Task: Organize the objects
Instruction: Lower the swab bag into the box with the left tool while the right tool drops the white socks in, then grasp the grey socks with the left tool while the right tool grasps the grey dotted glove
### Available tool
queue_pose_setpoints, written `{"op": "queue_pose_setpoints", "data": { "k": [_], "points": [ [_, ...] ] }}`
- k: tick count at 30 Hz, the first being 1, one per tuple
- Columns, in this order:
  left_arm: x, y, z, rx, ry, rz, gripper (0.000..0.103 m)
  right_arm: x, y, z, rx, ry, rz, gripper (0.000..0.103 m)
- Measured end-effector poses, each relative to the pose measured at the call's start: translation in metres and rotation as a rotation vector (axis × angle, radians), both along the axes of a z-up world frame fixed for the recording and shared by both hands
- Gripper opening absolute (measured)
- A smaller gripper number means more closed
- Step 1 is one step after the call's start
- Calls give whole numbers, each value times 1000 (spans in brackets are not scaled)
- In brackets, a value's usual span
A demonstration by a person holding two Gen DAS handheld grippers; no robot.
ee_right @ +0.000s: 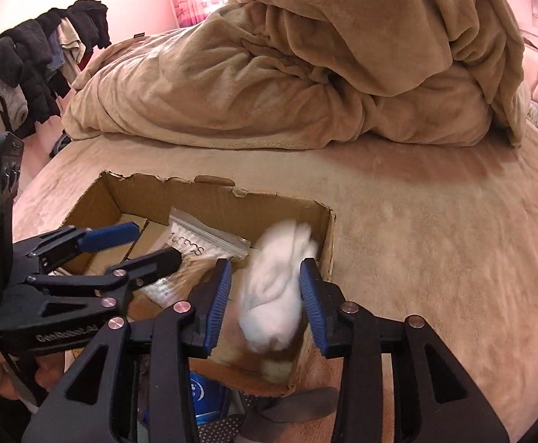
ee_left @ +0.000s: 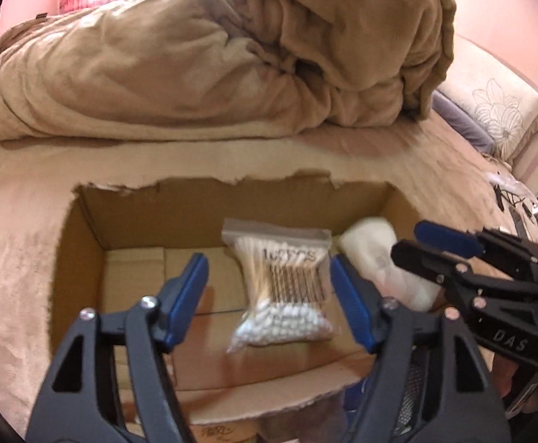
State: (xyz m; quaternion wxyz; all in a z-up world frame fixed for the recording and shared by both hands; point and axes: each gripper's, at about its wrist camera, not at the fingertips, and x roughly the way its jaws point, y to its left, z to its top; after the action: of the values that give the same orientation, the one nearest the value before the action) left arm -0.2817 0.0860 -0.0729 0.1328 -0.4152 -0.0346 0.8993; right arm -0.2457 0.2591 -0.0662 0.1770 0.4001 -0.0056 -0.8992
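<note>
An open cardboard box (ee_left: 84,229) sits on the bed; it also shows in the right wrist view (ee_right: 326,243). A clear bag of cotton swabs (ee_left: 287,288) lies on the box floor and shows in the right wrist view (ee_right: 195,247). A white rolled cloth (ee_right: 276,295), blurred, is at the box's right side, between the fingers of my right gripper (ee_right: 265,306); the jaws stand apart and I cannot tell if they touch it. The cloth also shows in the left wrist view (ee_left: 383,258). My left gripper (ee_left: 269,295) is open above the swab bag. The right gripper (ee_left: 409,240) appears at the right of that view.
A heaped tan blanket (ee_left: 213,48) fills the back of the bed. A flowered pillow (ee_left: 501,110) lies at the far right. Dark clothes (ee_right: 40,66) hang at the left. A blue-white item (ee_right: 206,395) lies in front of the box.
</note>
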Motion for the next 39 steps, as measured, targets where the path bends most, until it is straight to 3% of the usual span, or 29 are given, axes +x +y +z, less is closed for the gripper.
{"op": "queue_pose_setpoints", "data": {
  "k": [12,18,24,33,39],
  "points": [
    [68,-14,74,25,141,3,81,52,5,46,1,89,-52,64],
    [122,-25,111,35,216,7,82,99,8,76,-3,153,-72,68],
    [176,-29,135,49,276,9,91,145,7,104,0,209,-70,69],
    [231,-31,135,34,281,2,91,197,5,117,16,247,-53,77],
    [242,-32,102,22,206,11,91,214,4,101,34,216,-38,77]
  ]
}}
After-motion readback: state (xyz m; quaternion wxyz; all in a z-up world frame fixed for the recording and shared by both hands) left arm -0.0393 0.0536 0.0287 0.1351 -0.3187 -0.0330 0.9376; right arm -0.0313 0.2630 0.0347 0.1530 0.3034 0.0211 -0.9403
